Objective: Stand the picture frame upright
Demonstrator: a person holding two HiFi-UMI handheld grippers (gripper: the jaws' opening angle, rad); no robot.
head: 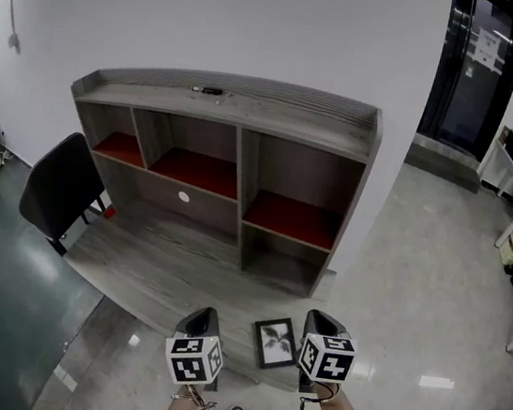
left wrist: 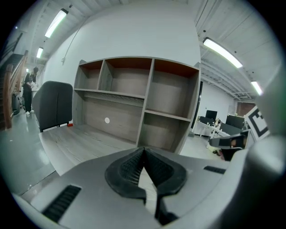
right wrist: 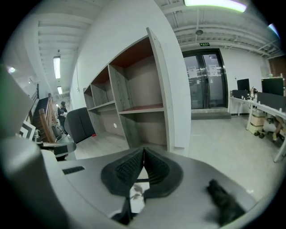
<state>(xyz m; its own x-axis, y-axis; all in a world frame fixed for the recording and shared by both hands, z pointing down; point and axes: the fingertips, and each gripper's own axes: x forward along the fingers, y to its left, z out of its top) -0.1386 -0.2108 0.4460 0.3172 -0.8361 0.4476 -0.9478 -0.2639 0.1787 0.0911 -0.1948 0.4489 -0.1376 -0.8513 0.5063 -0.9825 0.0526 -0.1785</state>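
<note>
My left tongs (head: pixel 204 319) and right tongs (head: pixel 322 324) are both closed and hold nothing. In the left gripper view the ribbed pads (left wrist: pixel 129 167) meet at their tips, with only bare desk showing in the slit below them. In the right gripper view the pads (right wrist: pixel 127 167) are pressed together the same way, and the slit below them shows a strip of the frame (right wrist: pixel 136 192) with its pale leaf print.

The frame (head: pixel 275 341) lies flat and face up at the near right corner of the desk (head: pixel 163 267). It is a dark picture in a black border, turned a little askew to the desk edge. From the head view it sits between my two tongs, just beside the right ones and farther from the left. Neither touches it.

At the far side of the desk stands a grey shelf unit (head: pixel 241 112) against the white wall. Several of its open compartments have red floors, and a small dark thing I cannot make out lies on its top. A black chair (head: pixel 58 188) stands at the desk's left end. To the right is glossy pale floor (head: pixel 418 269), running back to a dark glass door (head: pixel 475 64) at the far right.
</note>
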